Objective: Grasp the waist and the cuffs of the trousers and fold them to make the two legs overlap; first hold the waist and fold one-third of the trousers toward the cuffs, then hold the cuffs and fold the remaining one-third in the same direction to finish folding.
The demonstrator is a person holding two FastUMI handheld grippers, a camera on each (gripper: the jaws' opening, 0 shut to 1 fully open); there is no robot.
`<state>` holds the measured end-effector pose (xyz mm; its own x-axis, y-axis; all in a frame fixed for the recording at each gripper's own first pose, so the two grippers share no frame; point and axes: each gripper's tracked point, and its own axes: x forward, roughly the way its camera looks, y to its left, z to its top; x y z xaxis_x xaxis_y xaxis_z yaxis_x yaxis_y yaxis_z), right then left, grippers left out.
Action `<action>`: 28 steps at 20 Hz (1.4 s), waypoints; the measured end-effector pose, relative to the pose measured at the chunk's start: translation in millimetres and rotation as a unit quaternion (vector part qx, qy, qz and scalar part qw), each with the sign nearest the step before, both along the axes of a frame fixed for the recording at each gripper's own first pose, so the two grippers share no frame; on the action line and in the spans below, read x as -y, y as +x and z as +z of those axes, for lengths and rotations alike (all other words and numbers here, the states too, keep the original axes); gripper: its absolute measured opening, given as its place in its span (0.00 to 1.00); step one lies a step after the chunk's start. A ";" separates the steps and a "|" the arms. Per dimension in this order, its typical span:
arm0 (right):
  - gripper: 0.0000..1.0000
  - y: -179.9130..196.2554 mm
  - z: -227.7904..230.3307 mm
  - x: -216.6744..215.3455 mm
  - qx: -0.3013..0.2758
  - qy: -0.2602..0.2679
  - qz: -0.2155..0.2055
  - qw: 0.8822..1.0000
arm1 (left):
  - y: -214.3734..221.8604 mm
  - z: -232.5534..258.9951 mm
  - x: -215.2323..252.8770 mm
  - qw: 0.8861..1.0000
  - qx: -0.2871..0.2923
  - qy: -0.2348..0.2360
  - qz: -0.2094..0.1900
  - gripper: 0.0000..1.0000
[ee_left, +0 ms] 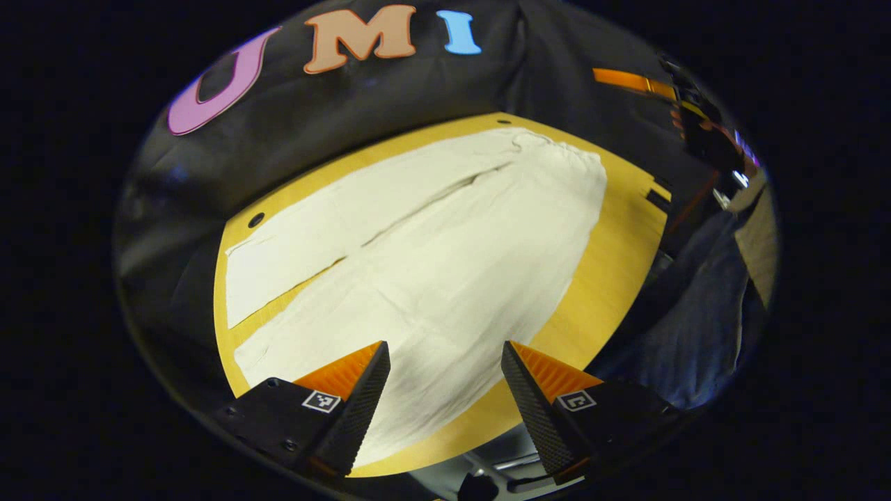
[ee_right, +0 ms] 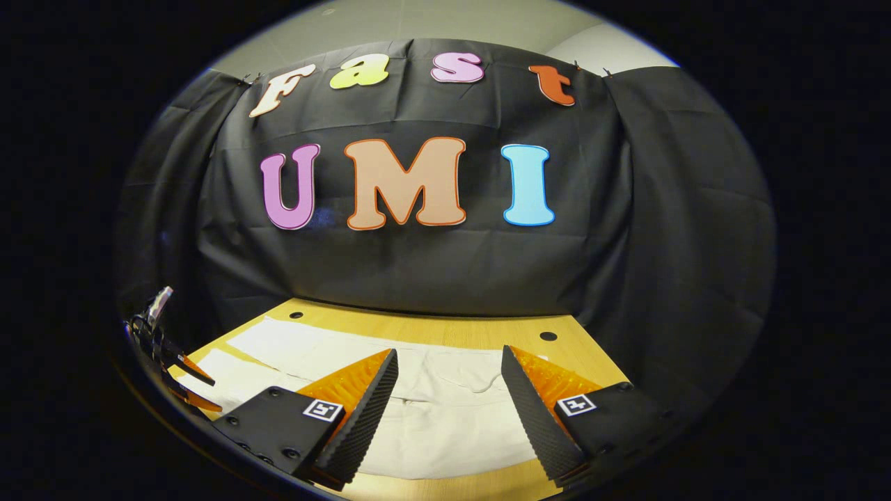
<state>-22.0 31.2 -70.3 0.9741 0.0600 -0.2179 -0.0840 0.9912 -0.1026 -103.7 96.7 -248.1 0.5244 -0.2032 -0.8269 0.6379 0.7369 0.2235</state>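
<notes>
Left gripper (ee_left: 445, 362) fingers spread, hovering above cream trousers (ee_left: 431, 257) lying flat and unfolded on wooden table (ee_left: 612, 257). Right gripper (ee_right: 449, 369) also spread, waist end just ahead beneath it.

White trousers (ee_left: 445, 264) lie spread flat on the wooden table (ee_left: 619, 257).

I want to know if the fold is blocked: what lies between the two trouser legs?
Nothing: in the left gripper view a narrow strip of bare table shows between the legs of the trousers, widening toward the cuffs.
</notes>
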 end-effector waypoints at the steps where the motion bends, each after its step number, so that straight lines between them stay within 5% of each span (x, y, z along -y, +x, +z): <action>1: 0.96 -1.3 -1.2 -1.1 -0.001 -0.003 0.000 1.000 | -8.0 -5.5 -9.6 0.999 -0.022 0.018 -0.016 0.96; 5: 0.96 -5.5 -8.0 -0.8 -0.009 -0.013 -0.007 1.000 | -37.5 -26.3 -51.5 0.987 -0.102 0.098 -0.082 0.95; 11: 0.96 -7.4 -16.3 2.7 -0.025 -0.027 -0.013 0.999 | -49.5 -41.2 -90.4 0.970 -0.161 0.147 -0.110 0.92; 22: 0.98 2.7 -23.0 10.4 -0.030 -0.044 -0.014 0.998 | -51.1 -54.5 -102.6 0.955 -0.200 0.177 -0.127 0.83; 28: 0.98 7.3 -47.9 10.3 -0.065 -0.067 0.036 0.995 | -47.8 -52.1 -108.3 0.940 -0.232 0.220 -0.123 0.72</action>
<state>-14.7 20.9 -118.2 0.9313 0.0896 -0.3532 -0.1747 0.9604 -0.2169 -151.5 204.9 -300.3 0.0693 0.1437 -0.9872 0.8809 0.4556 0.1282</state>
